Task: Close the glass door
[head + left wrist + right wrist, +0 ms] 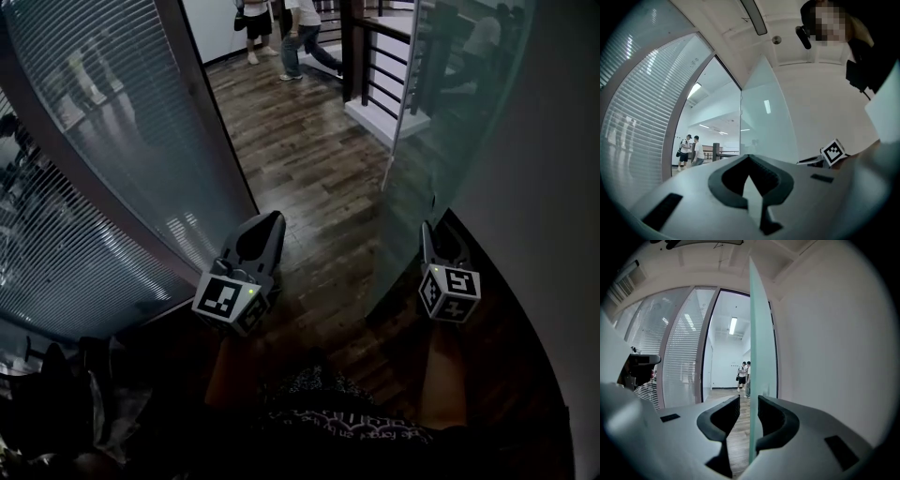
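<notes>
The right claw (pixel 749 399) stood narrowly parted, the edge of the glass door (pixel 757 333) between its jaws, nearer the right one; the left claw (pixel 749 158) was closed on nothing, the door ahead to its right

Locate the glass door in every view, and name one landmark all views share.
Head view: door at upper right, its edge running down to the right gripper.
Left gripper view: door at centre, a pale angled pane.
Right gripper view: door edge-on, a thin vertical strip at centre, standing between the jaws.
Shared landmark: the two people standing beyond it.
</notes>
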The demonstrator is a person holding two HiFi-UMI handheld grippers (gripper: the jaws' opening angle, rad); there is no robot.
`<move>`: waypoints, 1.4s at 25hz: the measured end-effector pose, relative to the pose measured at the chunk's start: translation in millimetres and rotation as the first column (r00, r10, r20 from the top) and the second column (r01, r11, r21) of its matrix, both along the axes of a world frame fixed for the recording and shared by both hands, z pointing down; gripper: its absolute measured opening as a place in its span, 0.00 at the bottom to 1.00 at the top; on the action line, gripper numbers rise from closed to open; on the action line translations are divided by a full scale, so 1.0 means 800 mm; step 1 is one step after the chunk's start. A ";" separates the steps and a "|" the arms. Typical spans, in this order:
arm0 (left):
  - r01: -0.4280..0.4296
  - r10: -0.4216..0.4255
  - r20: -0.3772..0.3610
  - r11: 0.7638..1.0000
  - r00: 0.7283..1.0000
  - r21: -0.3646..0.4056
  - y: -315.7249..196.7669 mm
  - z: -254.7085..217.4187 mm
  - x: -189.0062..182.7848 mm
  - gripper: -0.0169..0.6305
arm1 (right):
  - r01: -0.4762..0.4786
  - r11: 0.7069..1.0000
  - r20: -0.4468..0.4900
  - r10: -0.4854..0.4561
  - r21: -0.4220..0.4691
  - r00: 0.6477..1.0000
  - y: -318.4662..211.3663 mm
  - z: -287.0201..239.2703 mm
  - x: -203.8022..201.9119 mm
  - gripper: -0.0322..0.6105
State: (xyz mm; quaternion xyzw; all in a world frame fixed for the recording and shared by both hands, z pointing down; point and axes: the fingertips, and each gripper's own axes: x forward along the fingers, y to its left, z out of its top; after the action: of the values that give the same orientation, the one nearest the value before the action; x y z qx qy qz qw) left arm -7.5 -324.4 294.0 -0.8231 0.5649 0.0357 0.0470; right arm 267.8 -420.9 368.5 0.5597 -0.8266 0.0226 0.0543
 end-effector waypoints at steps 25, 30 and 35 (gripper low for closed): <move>0.133 -0.132 -0.010 0.991 0.991 0.018 0.014 0.002 -0.101 0.03 | 0.247 0.968 0.039 -0.248 0.039 0.968 -0.019 0.000 -0.162 0.21; 0.160 -0.160 -0.015 0.987 0.987 0.025 0.011 -0.001 -0.128 0.03 | 0.312 0.950 0.015 -0.312 0.034 0.950 -0.019 -0.003 -0.205 0.21; 0.195 -0.194 -0.018 0.981 0.981 0.025 0.009 0.013 -0.149 0.03 | 0.366 0.929 0.016 -0.367 0.043 0.930 -0.025 0.011 -0.238 0.21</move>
State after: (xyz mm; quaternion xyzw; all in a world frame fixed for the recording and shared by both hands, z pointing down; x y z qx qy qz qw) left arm -126.4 -316.9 304.0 -0.7630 0.6424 0.0447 0.0568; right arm 77.7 -440.9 376.9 0.3961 -0.9175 0.0025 0.0369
